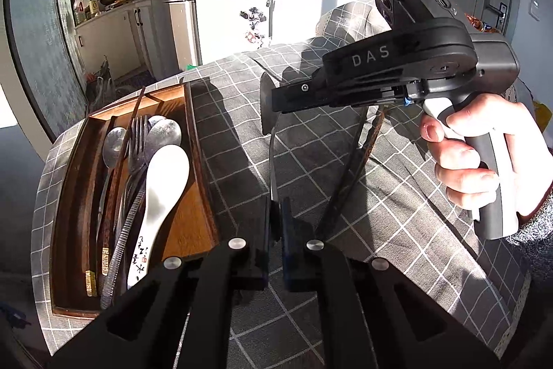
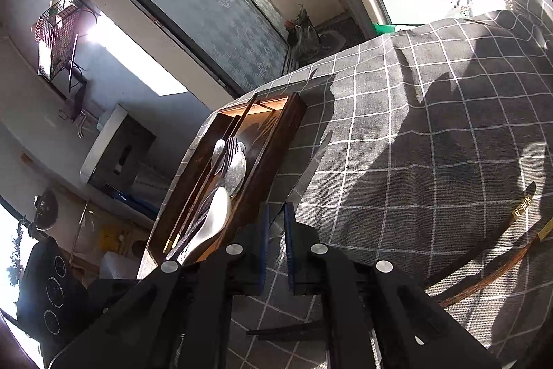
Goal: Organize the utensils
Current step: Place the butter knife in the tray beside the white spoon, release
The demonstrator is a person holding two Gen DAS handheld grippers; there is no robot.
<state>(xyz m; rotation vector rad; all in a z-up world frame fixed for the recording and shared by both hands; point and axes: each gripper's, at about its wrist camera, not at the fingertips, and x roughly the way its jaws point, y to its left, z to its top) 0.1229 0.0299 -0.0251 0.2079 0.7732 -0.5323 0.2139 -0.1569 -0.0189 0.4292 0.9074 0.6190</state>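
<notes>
Beside the tray's (image 1: 198, 158) right rim, both tongs (image 1: 275, 217) (image 2: 275, 223) pinch a knife (image 1: 273, 161)

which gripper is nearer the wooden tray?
Left. The left gripper sits just beside the wooden tray, off its right rim. The right gripper hangs farther right, over the checked cloth.

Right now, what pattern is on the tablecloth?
Dark grey tablecloth with a thin white grid of squares; clearest in the left wrist view.
</notes>
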